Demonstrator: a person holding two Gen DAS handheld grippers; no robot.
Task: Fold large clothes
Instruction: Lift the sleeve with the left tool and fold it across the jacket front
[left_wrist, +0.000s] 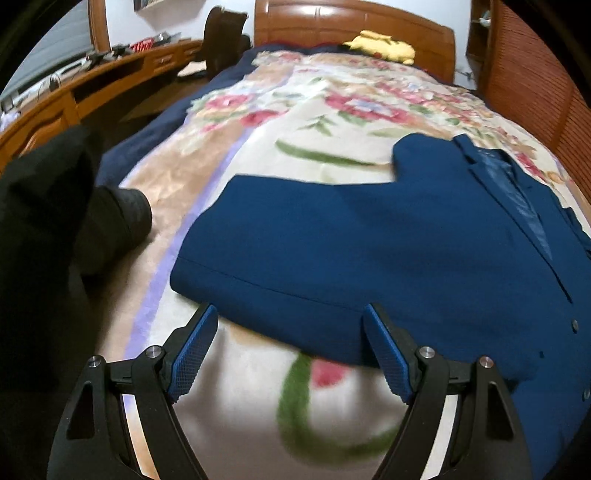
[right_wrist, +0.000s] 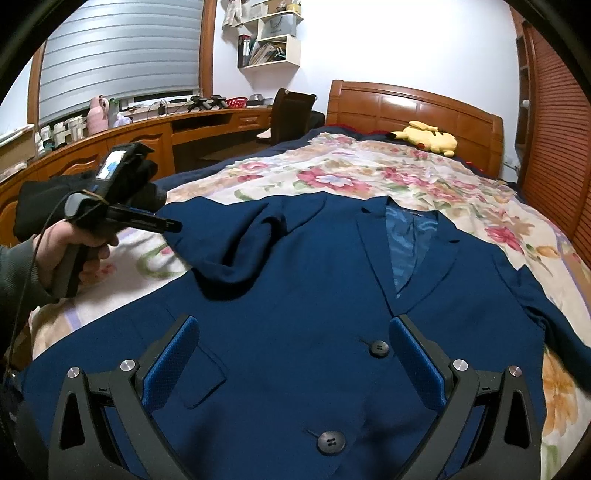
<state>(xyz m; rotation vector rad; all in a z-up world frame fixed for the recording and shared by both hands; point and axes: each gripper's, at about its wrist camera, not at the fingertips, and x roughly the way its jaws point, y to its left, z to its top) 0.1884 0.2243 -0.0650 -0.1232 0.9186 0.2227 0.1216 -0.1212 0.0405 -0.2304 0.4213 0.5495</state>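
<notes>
— Where is the jacket?

— The blue jacket (right_wrist: 314, 295) lies face up on the floral blanket (right_wrist: 369, 173) of the bed (right_wrist: 417, 107), collar towards the headboard, one sleeve (right_wrist: 236, 236) folded in across the chest.

— And your left hand?

— My left hand (right_wrist: 70, 247) grips the handle like a pistol, out past the jacket's side. Its left hand-held gripper (left_wrist: 290, 328) tilts steeply down at the jacket's edge, jaws spread wide with nothing between them; one finger (left_wrist: 384, 332) sits just over the cloth, the other over bare blanket.

— The right one?

— My right hand-held gripper (right_wrist: 293, 332) hangs over the jacket front at a shallow downward tilt, also spread, pinching nothing. A button (right_wrist: 378, 348) shows just inside its right finger (right_wrist: 413, 350).
</notes>
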